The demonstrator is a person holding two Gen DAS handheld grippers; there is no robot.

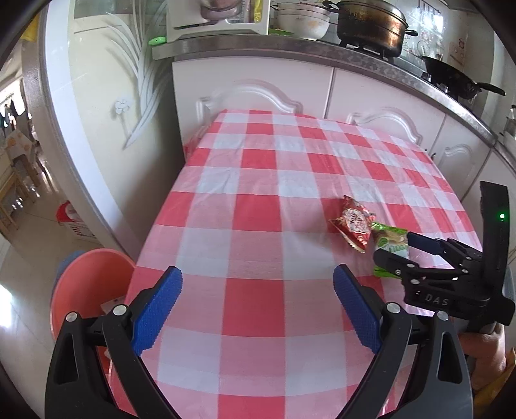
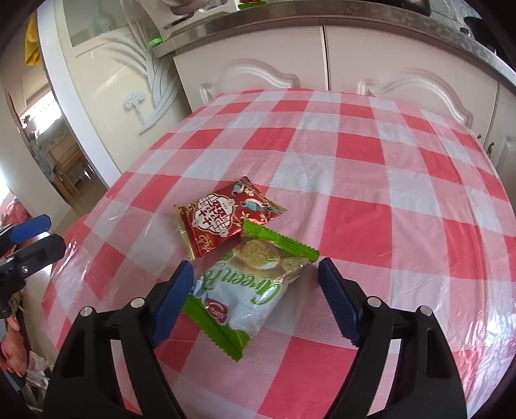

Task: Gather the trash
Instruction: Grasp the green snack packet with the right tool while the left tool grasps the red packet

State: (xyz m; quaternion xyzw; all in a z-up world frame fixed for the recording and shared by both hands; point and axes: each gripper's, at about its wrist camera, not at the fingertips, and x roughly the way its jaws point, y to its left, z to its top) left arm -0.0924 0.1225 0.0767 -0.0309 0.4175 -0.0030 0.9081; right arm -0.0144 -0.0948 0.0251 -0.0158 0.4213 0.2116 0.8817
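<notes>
Two snack wrappers lie side by side on the red-and-white checked tablecloth [image 2: 371,180]. The red wrapper [image 2: 222,216] [image 1: 353,224] sits just beyond the green-and-white biscuit wrapper [image 2: 251,290] [image 1: 387,233]. My right gripper [image 2: 255,269] [image 1: 393,246] is low over the green wrapper, its jaws apart and straddling it. Its left pad is at the wrapper's edge and its right pad stands clear of it. My left gripper [image 1: 258,274] [image 2: 53,232] hangs open over the near left part of the table, with only cloth between its fingers.
A pink basin [image 1: 87,283] stands on the floor beside the table's left edge. White cabinet doors [image 1: 258,87] under a counter with pots [image 1: 371,22] rise right behind the table. A doorway [image 1: 19,161] opens to the far left.
</notes>
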